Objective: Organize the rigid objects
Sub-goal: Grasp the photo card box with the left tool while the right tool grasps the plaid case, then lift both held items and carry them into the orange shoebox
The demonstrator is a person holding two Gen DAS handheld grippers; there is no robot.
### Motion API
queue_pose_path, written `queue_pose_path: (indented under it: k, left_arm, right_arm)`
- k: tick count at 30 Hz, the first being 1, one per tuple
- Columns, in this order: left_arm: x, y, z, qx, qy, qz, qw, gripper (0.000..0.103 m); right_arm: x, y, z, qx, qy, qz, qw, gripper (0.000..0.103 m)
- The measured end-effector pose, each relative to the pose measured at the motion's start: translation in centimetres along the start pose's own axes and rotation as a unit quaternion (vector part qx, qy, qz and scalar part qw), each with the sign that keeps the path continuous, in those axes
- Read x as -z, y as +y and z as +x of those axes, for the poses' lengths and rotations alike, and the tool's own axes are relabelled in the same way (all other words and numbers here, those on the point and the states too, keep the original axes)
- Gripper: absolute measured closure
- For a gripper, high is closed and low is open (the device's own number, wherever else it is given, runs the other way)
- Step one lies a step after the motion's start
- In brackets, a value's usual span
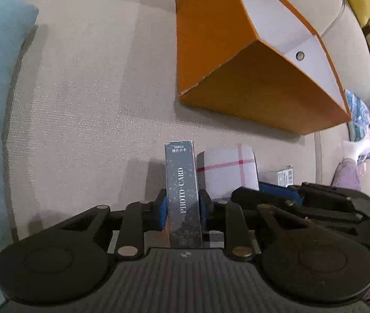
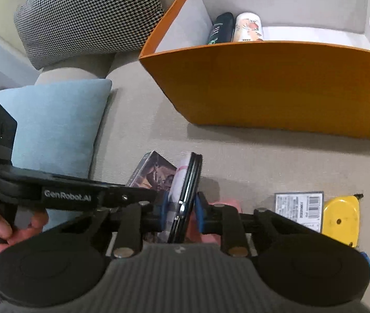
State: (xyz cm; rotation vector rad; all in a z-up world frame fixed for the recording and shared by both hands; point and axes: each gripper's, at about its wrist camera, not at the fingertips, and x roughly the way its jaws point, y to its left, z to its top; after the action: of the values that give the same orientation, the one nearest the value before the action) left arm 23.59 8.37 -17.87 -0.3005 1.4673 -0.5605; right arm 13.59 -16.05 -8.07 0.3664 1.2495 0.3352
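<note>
Left hand-held gripper (image 1: 183,203): its blue pads clamp the sides of a dark photo card box (image 1: 183,195), which stands upright on its narrow edge between them.
Right hand-held gripper (image 2: 182,208): its pads pinch a thin, flat case with a black rim and a pink-checked white face (image 2: 185,185), held on edge; it looks like a phone case, though the view is too close to be sure.
Orange box (image 2: 276,86): open-topped, white inside, resting on the beige sofa cushion (image 2: 237,151) beyond both grippers; a dark bottle (image 2: 221,27) and a white printed can (image 2: 248,27) lie side by side in it.
Loose things: a barcode-labelled pack (image 2: 299,208) just beside a yellow object (image 2: 341,220), on the cushion to the right.
Pillows: light blue (image 2: 54,122) and houndstooth (image 2: 88,15), left of the box.
Person: fingers (image 2: 10,224) at the left edge.
</note>
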Motion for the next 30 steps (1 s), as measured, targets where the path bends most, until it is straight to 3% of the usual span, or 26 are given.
queue_pose_path:
  k: [11,23,30]
  left_arm:
    - [0.1,-0.6,0.1,-0.005,0.002,0.019,0.9998,0.075]
    - [0.5,-3.4,0.2,-0.057,-0.008,0.092,0.9941,0.075]
    - [0.8,-2.8,-1.6,-0.038,-0.037,0.102,0.9934,0.078]
  right_arm:
    - [-0.1,0.1,0.9,0.000,0.001,0.007,1.000,0.079]
    - [0.4,0.7,0.8,0.005,-0.006,-0.007,1.000,0.080]
    - [0.1,1.4,-0.6,0.011,-0.027,-0.027,0.999,0.084]
